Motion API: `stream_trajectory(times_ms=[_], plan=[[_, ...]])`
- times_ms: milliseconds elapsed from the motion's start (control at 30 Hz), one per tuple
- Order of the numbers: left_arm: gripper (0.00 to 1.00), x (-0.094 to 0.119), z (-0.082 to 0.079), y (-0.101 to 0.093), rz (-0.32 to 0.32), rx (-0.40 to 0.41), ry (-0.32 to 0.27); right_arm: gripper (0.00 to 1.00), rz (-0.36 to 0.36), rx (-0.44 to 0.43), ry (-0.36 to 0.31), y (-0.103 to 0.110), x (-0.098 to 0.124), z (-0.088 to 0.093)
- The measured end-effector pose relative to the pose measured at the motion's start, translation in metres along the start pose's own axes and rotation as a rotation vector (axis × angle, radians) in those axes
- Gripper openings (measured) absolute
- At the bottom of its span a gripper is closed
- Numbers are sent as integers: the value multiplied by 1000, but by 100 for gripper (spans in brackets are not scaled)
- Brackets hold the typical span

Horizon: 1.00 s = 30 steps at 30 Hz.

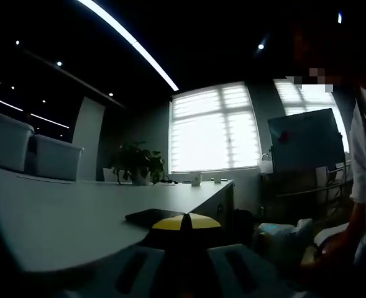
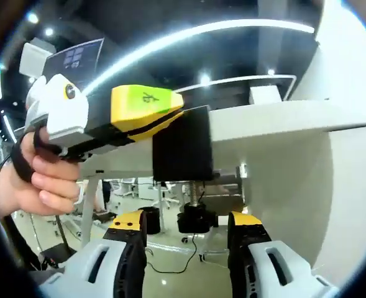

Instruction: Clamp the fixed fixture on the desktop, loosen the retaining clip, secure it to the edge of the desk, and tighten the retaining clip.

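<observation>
Now the rigid black metal clamp fixture (image 2: 183, 149) straddles the white bench (image 2: 282, 121) edge, held by the left gripper (image 2: 146, 110); right gripper (image 2: 186, 233) jaws apart around its screw knob (image 2: 196, 221), best gripped there.

Left tool (image 2: 164, 115) grips clamp (image 2: 183, 152) on desk edge (image 2: 282, 121).

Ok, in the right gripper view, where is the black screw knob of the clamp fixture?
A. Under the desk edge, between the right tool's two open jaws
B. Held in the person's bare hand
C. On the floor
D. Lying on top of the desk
A: the black knob hangs on its threaded screw below the black clamp fixture on the desk edge, between the open jaws of the right tool.
</observation>
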<state>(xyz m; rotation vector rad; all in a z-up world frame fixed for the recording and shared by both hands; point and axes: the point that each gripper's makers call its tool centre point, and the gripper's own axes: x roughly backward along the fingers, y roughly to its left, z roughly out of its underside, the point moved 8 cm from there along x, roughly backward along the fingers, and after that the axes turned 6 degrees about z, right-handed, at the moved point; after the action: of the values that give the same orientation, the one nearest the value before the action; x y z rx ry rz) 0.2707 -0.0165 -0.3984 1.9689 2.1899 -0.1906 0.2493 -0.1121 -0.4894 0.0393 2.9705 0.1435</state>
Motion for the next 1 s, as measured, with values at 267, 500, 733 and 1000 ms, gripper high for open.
stream_trajectory(times_ms=[267, 500, 733, 1000], plan=[[1, -1, 1, 0, -1, 3, -7, 44, 92, 18, 9, 9, -10, 3], [1, -1, 1, -1, -2, 4, -6, 26, 113, 95, 2, 11, -14, 4], [1, -1, 2, -1, -5, 12, -19, 25, -20, 101, -16, 4, -13, 5], [1, -1, 3, -1, -12, 8, -18, 25, -338, -32, -11, -12, -21, 8]])
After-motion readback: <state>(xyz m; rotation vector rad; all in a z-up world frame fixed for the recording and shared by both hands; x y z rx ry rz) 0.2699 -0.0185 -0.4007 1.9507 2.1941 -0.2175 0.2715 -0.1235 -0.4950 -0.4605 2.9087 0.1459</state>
